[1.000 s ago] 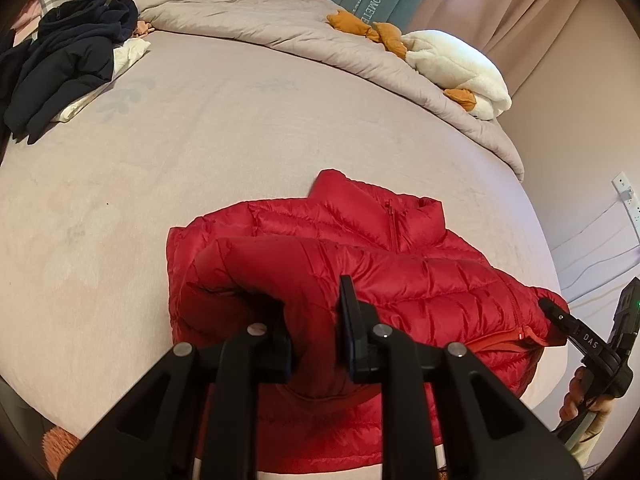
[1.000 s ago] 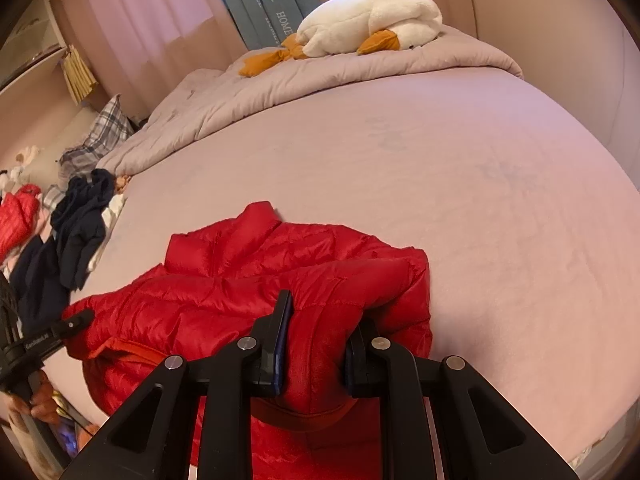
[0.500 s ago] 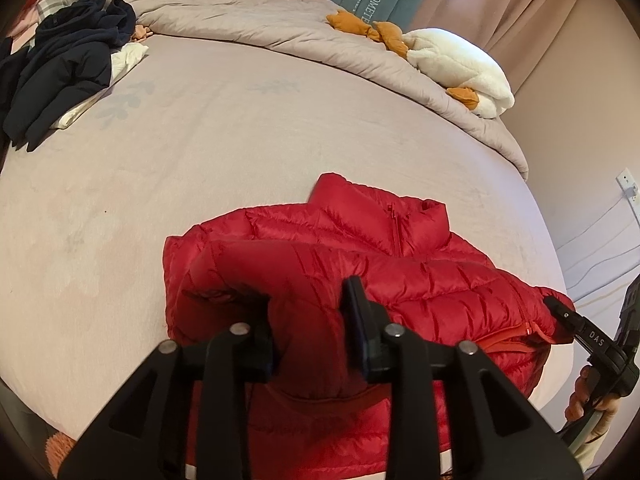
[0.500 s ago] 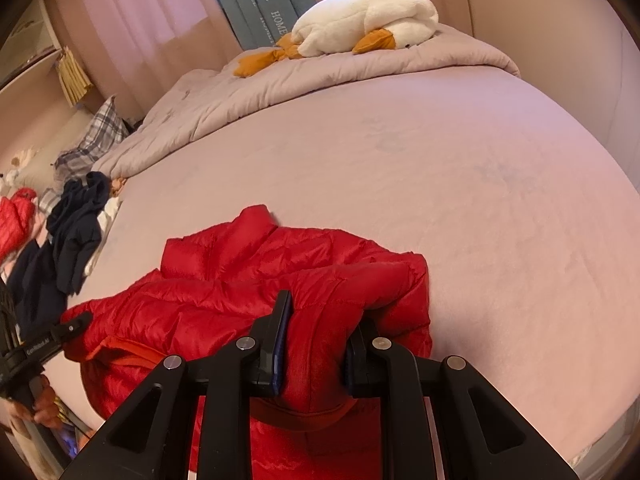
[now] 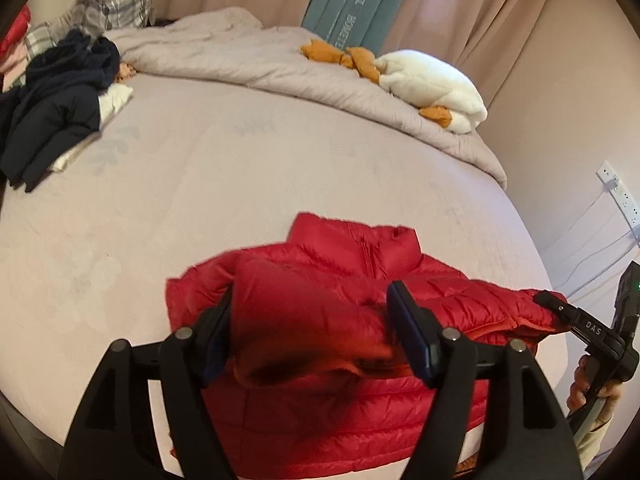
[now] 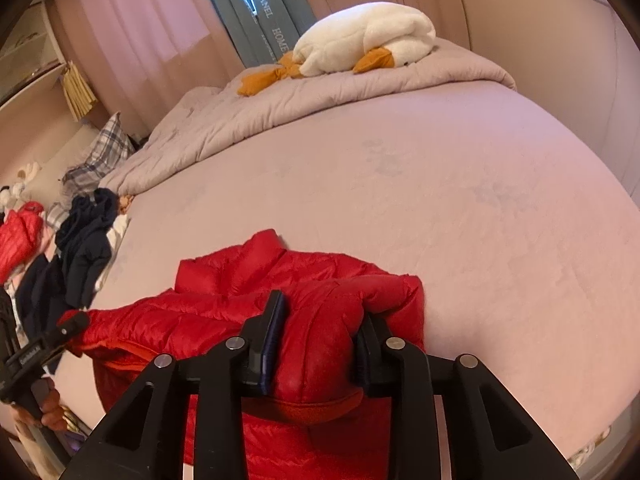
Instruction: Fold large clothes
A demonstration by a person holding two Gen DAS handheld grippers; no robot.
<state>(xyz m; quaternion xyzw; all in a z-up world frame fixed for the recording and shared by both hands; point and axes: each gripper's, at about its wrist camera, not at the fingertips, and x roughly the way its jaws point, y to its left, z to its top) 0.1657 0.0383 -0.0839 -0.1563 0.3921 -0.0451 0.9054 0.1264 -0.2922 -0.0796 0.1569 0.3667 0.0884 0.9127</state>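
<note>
A red puffer jacket (image 5: 360,280) lies on the pink bed sheet (image 5: 200,180), collar away from me, near the front edge. My left gripper (image 5: 312,320) has its jaws spread wide, with the folded left sleeve lying loose between them. My right gripper (image 6: 320,328) is shut on the jacket's right sleeve (image 6: 320,344), bunched between its fingers. The jacket also shows in the right wrist view (image 6: 248,280). The right gripper shows at the far right of the left wrist view (image 5: 560,308), the left one at the far left of the right wrist view (image 6: 72,324).
A pile of dark navy clothes (image 5: 52,104) lies at the bed's left. A grey duvet (image 5: 240,60) with a white plush goose (image 5: 432,80) lies at the back. A wall with a socket strip (image 5: 616,192) stands at the right. A red garment (image 6: 20,236) lies beyond the navy pile.
My left gripper has opened wide and let go of the left sleeve, which now lies folded across the jacket. The right gripper still holds its sleeve in about the same place.
</note>
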